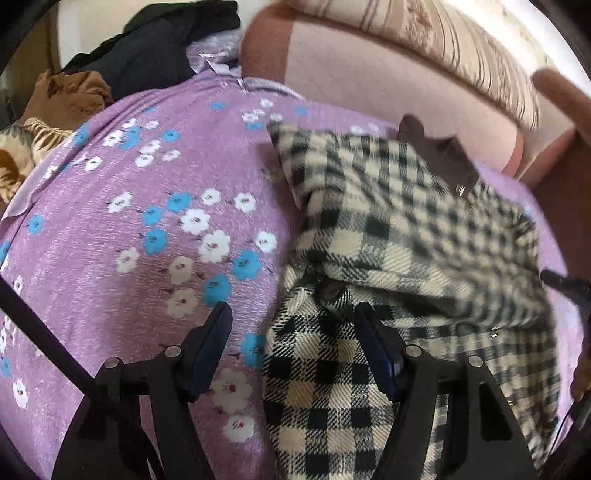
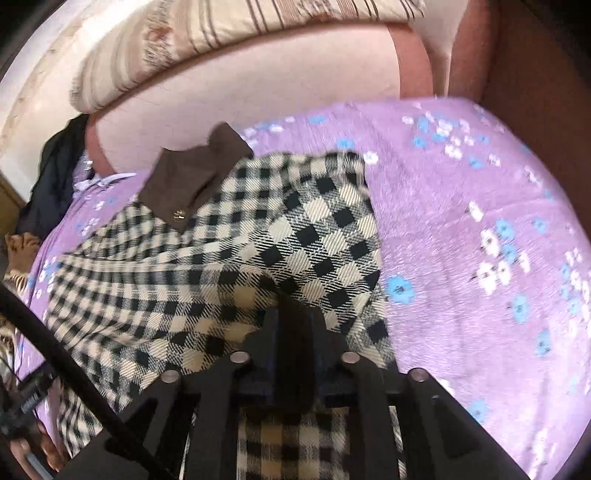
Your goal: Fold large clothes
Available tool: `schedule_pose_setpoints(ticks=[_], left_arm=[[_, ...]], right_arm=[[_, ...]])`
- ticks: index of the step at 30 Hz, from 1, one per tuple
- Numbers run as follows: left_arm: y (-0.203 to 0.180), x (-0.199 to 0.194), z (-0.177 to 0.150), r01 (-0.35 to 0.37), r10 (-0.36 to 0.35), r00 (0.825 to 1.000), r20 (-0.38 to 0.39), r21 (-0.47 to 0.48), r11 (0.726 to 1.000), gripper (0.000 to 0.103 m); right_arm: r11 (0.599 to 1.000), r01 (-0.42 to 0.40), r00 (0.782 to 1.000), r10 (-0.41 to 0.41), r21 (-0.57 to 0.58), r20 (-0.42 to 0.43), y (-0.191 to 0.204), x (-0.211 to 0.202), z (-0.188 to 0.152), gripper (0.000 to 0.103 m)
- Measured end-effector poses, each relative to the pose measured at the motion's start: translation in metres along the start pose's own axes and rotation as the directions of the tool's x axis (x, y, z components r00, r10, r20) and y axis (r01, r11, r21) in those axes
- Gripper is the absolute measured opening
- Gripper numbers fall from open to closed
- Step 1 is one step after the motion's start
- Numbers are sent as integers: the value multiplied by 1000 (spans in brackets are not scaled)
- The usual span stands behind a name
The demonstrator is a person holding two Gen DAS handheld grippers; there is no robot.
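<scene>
A black-and-cream checked garment (image 1: 369,236) with a brown collar (image 1: 439,162) lies partly folded on a purple flowered sheet (image 1: 129,229). My left gripper (image 1: 291,317) is open just above the garment's left edge. One of its fingers is over the sheet and the other over the checked cloth, with nothing pinched between them. In the right wrist view the same garment (image 2: 229,251) spreads toward its brown collar (image 2: 192,177). My right gripper (image 2: 295,310) is shut on a fold of the checked cloth, which drapes under the jaws. The picture is blurred by motion.
A pile of dark clothes (image 1: 159,48), a brown garment (image 1: 70,92) and a striped fabric (image 1: 22,155) lie at the sheet's far left. A pink padded backrest (image 2: 258,85) with a striped cushion (image 2: 221,29) runs along the back. A brown wooden panel (image 2: 535,55) stands at the right.
</scene>
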State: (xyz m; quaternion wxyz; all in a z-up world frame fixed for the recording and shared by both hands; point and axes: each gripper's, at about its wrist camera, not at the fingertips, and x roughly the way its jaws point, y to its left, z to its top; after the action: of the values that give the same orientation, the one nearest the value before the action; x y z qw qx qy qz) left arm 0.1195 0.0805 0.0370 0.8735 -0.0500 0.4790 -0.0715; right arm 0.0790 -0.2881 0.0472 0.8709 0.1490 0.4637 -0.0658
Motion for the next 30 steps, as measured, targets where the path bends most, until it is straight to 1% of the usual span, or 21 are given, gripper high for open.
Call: schedule_pose_setpoints(ticks=[2, 3, 5, 7, 8, 9, 11, 12, 13, 14, 17, 18, 19, 20, 21, 22, 24, 26, 28, 29, 30], left_arm=[[7, -11, -2, 3, -2, 1000, 21, -23, 1000, 68], [10, -14, -3, 6, -5, 1000, 23, -30, 1000, 68], [14, -18, -8, 13, -12, 1000, 14, -35, 999, 68], [16, -20, -14, 11, -11, 1000, 1, -30, 999, 68], [16, -20, -16, 8, -8, 1000, -3, -26, 1000, 68], [16, -21, -20, 2, -3, 1000, -6, -18, 1000, 68], [15, -21, -23, -2, 2, 1000, -12, -10, 1000, 68], [15, -21, -25, 0, 0, 1000, -15, -9, 1000, 68], [15, -22, -26, 5, -5, 1000, -17, -10, 1000, 68], [16, -24, -29, 14, -14, 1000, -18, -14, 1000, 68], [17, -25, -36, 48, -49, 998, -31, -14, 999, 69], [18, -23, -38, 56, -57, 998, -42, -15, 998, 69], [19, -23, -41, 62, -63, 997, -52, -20, 998, 69], [20, -22, -45, 72, -74, 995, -62, -32, 997, 69], [22, -23, -47, 80, -82, 994, -66, -41, 996, 69], [23, -25, -51, 89, -91, 994, -64, -47, 995, 69], [24, -29, -56, 104, -107, 992, -70, -50, 993, 69], [24, -32, -63, 132, -136, 987, -79, -61, 989, 69], [24, -36, -71, 164, -171, 982, -84, -83, 983, 68], [24, -38, -74, 180, -188, 979, -84, -92, 979, 68], [24, -40, -80, 201, -210, 974, -83, -104, 974, 68]], right_arm=[[1000, -14, 1000, 14, -3, 11, 1, -11, -2, 18], [999, -35, 999, 35, 0, 15, 0, -17, -3, 18], [995, -96, 995, 96, 4, 15, -2, -28, -9, 18], [989, -146, 989, 146, -6, -6, 6, -27, -15, 18], [988, -153, 988, 152, -14, -18, 10, -23, -18, 18], [989, -143, 989, 141, -27, -40, 15, -14, -20, 18], [993, -106, 990, 101, -44, -100, 21, 9, -26, 27], [997, -61, 986, 53, -45, -161, 21, 28, -29, 32], [998, -59, 987, 54, -31, -151, 19, 31, -30, 32], [998, -65, 990, 62, -17, -125, 18, 23, -31, 32], [993, -118, 990, 118, -4, -84, 11, -4, -36, 33], [993, -117, 991, 117, -4, -69, 5, -15, -38, 35], [994, -109, 993, 109, 8, -47, -7, -28, -41, 41], [994, -106, 994, 107, 28, -33, -19, -37, -44, 43], [992, -104, 994, 105, 69, -17, -38, -48, -50, 46], [990, -100, 995, 101, 96, -9, -50, -52, -54, 47], [981, -82, 997, 83, 174, -3, -86, -61, -65, 48], [963, -66, 997, 74, 261, -20, -122, -64, -82, 48], [934, -103, 992, 124, 343, -39, -147, -62, -100, 48], [918, -134, 985, 165, 373, -51, -156, -60, -109, 48], [897, -188, 974, 222, 400, -41, -162, -59, -120, 48]])
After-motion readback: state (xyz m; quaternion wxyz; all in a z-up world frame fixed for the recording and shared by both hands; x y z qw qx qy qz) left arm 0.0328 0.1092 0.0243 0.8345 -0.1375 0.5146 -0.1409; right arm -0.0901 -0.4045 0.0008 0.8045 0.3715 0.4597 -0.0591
